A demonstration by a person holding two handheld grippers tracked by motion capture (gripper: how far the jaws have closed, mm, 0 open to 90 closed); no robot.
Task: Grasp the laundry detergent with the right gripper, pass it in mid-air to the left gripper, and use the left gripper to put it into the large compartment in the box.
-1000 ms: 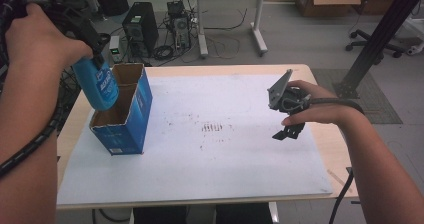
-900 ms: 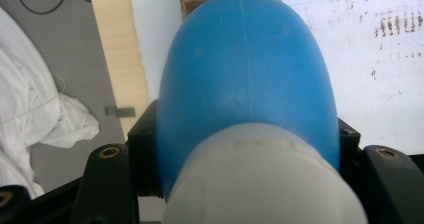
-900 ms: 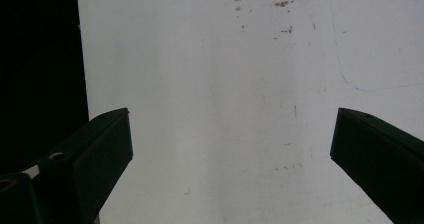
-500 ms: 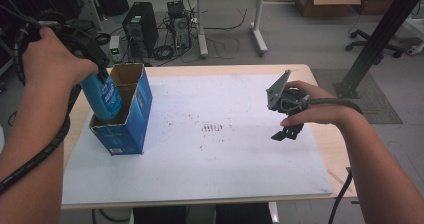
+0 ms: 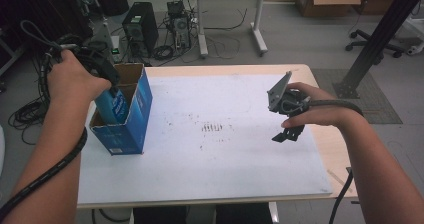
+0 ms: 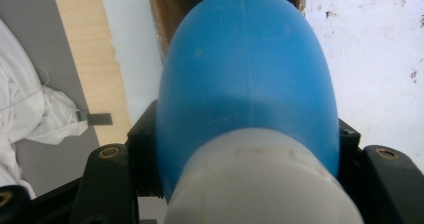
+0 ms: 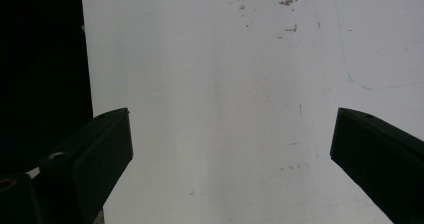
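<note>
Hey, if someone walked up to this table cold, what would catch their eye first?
Probably the blue bottle, clamped in the left gripper and partly down inside the open blue cardboard box at the table's left edge. In the left gripper view the bottle's blue body and white cap loom large above the box's brown inside. After that, the right gripper, jaws wide open with nothing between them, over the scuffed white table top.
</note>
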